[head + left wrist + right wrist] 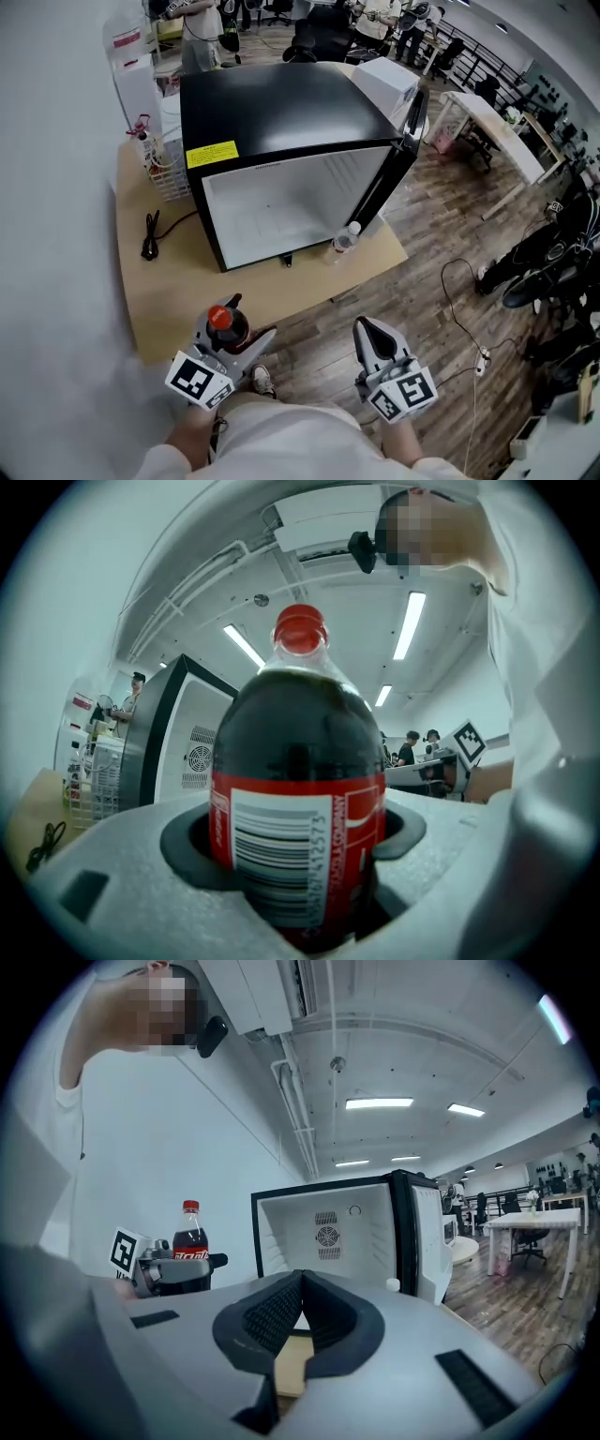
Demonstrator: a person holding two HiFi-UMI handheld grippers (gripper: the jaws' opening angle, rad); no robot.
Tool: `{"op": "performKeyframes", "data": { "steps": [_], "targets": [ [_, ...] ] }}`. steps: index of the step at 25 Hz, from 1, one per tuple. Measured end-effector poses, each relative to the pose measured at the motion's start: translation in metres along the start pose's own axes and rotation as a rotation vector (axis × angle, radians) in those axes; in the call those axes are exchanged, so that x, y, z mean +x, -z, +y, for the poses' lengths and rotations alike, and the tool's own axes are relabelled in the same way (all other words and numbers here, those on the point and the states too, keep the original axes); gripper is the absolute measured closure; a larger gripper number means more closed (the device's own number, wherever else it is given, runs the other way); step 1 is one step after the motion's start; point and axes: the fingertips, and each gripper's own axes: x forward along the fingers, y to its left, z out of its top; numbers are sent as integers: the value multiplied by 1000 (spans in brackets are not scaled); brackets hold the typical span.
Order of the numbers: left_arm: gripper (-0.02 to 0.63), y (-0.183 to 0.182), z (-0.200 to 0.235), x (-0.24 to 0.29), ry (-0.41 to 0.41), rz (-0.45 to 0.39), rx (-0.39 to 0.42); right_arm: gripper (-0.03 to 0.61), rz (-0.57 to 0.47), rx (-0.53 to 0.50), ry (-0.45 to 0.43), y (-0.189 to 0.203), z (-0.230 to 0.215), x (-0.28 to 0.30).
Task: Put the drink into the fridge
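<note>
Cola bottle (298, 789) with a red cap stands up straight between the jaws of the left gripper (236, 339); the jaws press on its sides and hold it; it is out in front of the fridge (281, 122), well apart from it; the fridge sits on a wooden board (169, 291) with its door open; a small clear bottle (346, 241) stands by the fridge's open front; the right gripper (367, 330) has its jaws pushed together with nothing in them.

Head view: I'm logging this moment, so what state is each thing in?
fridge: door open.
cola bottle: capped, upright, held.
left gripper: jaws shut on cola bottle.
right gripper: jaws shut, nothing between them.
water bottle: capped, standing by the fridge door.
</note>
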Motion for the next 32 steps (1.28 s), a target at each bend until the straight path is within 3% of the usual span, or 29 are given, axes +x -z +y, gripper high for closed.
{"op": "performKeyframes", "data": {
  "steps": [8,14,19,22,32],
  "targets": [
    [278,21,26,38,77,36,-57,577,25,16,68,1,-22,28],
    [284,27,39,70,76,58,-43,577,8,31,38,0,-45,56],
    [296,13,49,110,78,-64,-154,577,-9,40,-77,-18,-57,93],
    [295,4,61,136,38,-72,-86,577,-27,-14,-143,-36,-54,108],
    [291,25,120,189,-105,-34,-6,577,20,8,-182,-22,-85,123]
  ]
}}
